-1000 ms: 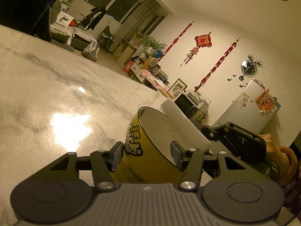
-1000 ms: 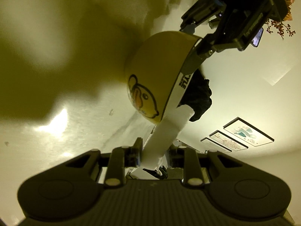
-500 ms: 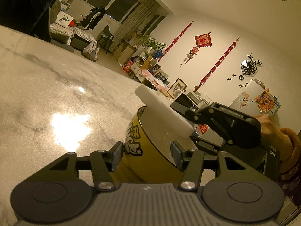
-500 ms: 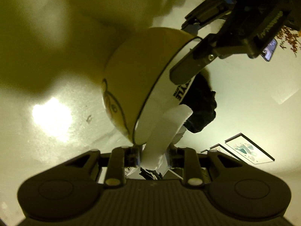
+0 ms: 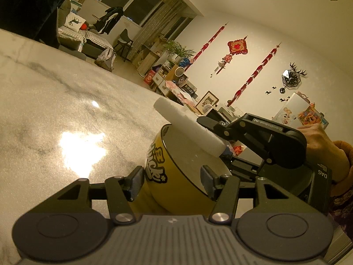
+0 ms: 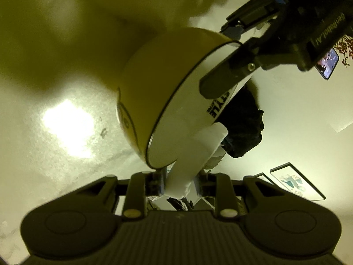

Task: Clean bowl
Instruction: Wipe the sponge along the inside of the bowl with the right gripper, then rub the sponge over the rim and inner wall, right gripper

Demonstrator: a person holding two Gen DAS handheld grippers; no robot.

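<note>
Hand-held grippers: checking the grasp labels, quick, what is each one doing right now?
Left hand-held gripper: closed on the yellow bowl, one finger outside, one inside.
Right hand-held gripper: closed on the white sponge strip.

The bowl [image 5: 176, 176] is yellow on the outside and white on the inside. It has a thin dark line around its rim. Black and white cartoon letters are on its side, and the right wrist view shows part of a duck drawing and the black word "STYLE" [image 6: 218, 106]. The bowl is tipped on its side, so its open mouth faces sideways. It sits just above a shiny marble table [image 5: 55, 110].

A white sponge [image 5: 187, 128] is long and soft, like a thick strip. It lies across the bowl's mouth and sticks out past the rim.
</note>
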